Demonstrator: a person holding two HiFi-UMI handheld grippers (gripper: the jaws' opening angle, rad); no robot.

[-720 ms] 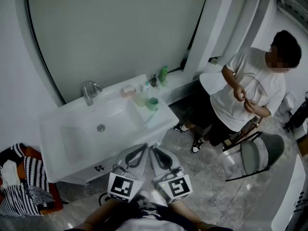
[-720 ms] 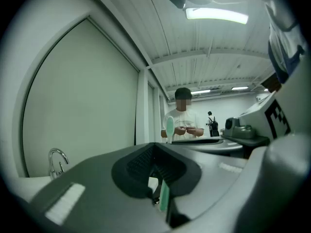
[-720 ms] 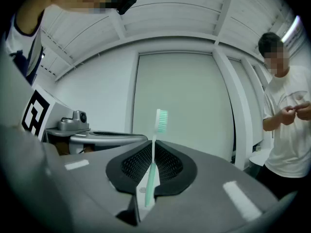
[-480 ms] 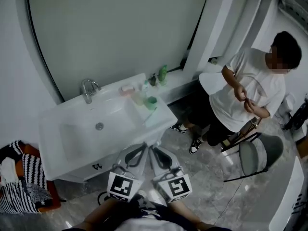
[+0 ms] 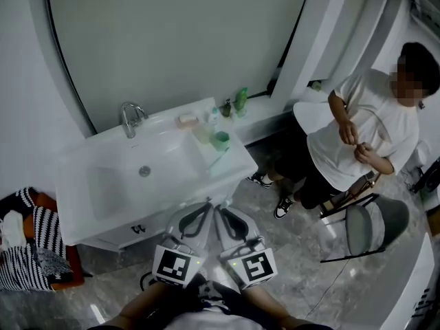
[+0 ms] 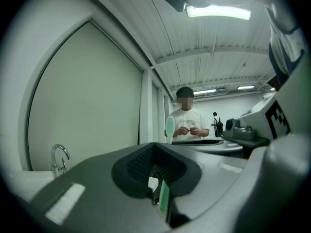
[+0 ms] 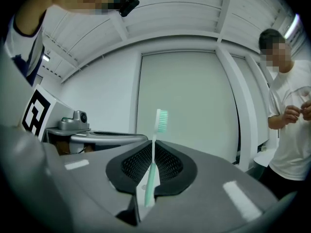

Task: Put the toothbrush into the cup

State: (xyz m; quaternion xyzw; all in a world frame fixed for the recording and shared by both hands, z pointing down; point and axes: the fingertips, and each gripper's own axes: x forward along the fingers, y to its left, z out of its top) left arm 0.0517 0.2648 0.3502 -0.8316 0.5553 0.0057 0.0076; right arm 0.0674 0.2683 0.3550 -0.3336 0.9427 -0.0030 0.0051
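Right gripper view shows the right tongs point(image 7: 152, 169) pinching the toothbrush point(image 7: 154, 144) upright; the left tongs point(image 6: 155, 168) are squeezed shut.

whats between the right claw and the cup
Head view: the front corner of the white counter, bearing a thin pale item too small to identify, separates right claw, gripping the toothbrush, from green cup.

the mint-handled toothbrush point(image 7: 154, 152) stands upright, bristles up, pinched in the right gripper point(image 7: 149, 178); the green cup point(image 5: 221, 141) sits on the sink point(image 5: 82, 177), right of its basin.
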